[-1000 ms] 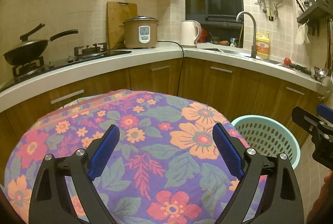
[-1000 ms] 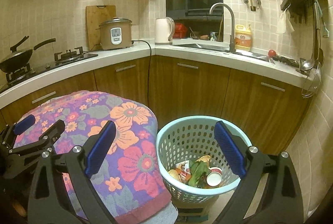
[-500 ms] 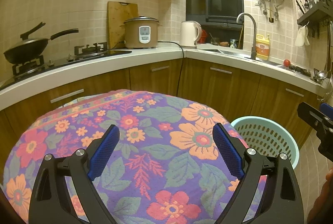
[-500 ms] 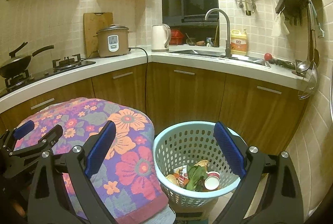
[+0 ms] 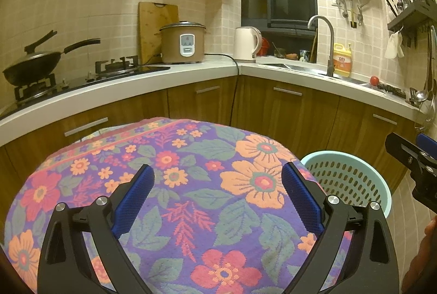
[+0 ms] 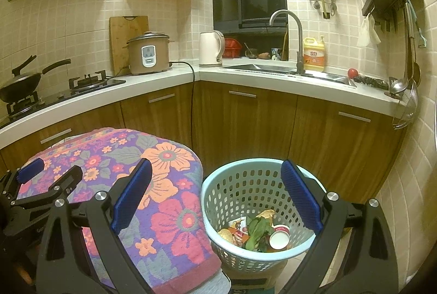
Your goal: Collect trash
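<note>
Your left gripper (image 5: 217, 195) hovers above floral cloth (image 5: 174, 184), jaws spread wide, nothing between blue pads (image 5: 133, 201). Your right gripper (image 6: 215, 193) hangs over light-blue basket (image 6: 218, 244), jaws equally wide, holding nothing. Trash (image 6: 256, 232) sits at basket bottom: green leaves, wrappers, small red-and-white cup. Basket stands just beside cloth-covered table, in front of wooden cabinets (image 6: 245, 119).

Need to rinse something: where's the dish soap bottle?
The yellow dish soap bottle stands on the counter right of the faucet, behind the sink.
</note>
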`<state>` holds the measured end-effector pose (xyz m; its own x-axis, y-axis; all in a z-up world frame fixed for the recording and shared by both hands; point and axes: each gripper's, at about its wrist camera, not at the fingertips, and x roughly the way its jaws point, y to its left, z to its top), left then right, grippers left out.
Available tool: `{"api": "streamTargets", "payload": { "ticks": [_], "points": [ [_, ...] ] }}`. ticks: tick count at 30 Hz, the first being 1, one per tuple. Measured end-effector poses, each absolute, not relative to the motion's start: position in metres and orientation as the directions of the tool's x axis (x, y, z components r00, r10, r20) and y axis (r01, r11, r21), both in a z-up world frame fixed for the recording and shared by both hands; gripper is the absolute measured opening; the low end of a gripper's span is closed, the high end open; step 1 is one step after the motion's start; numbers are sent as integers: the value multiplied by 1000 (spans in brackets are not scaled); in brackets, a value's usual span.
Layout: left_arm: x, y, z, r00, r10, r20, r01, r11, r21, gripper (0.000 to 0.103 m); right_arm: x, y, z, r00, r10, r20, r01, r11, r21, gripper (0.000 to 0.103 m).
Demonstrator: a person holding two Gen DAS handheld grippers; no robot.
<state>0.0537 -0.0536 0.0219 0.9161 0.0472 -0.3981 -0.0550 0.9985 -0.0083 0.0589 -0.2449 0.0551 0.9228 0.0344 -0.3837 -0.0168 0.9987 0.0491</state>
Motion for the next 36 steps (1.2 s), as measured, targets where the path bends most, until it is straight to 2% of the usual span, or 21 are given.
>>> {"api": "streamTargets", "payload": {
  "ticks": [36],
  "points": [
    [59, -50, 18, 904, 37, -426, -52, 998, -25, 92, 65, -236, 49, 917, 44, -396, -30, 999, 41, 91]
  ]
}}
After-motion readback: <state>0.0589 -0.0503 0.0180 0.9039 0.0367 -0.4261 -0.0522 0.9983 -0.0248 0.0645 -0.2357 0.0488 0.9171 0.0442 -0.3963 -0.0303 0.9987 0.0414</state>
